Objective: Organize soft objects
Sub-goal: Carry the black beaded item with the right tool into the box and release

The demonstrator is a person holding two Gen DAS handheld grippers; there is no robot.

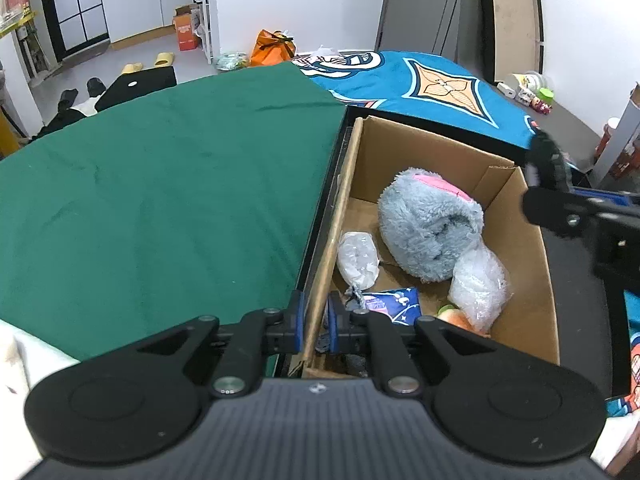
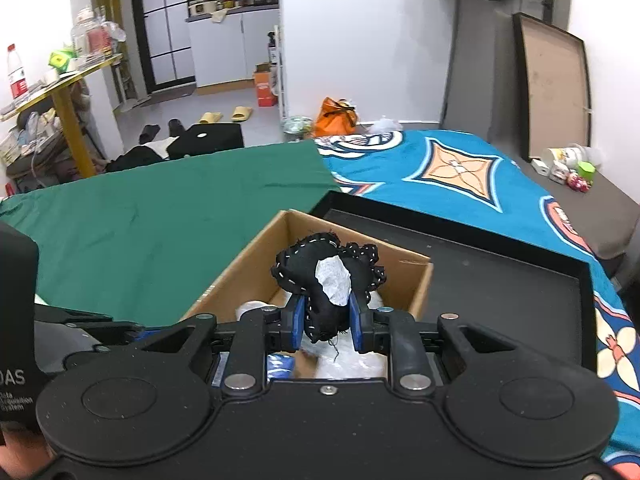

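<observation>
The right claw is pinching a black stitched soft toy above the cardboard box. The left claw is squeezing the near-left box wall. Inside are already lying a fluffy grey plush and crinkly plastic bags, so I judge the sorting is nearly done. The green cloth on the left is showing nothing else soft.

Left wrist view: you look down, close, along the fingers at the cardboard box, at 3 o'clock. Right wrist view: you sit close above the same box, facing the room. Shared: box, green cloth at 10 o'clock, blue blanket.
</observation>
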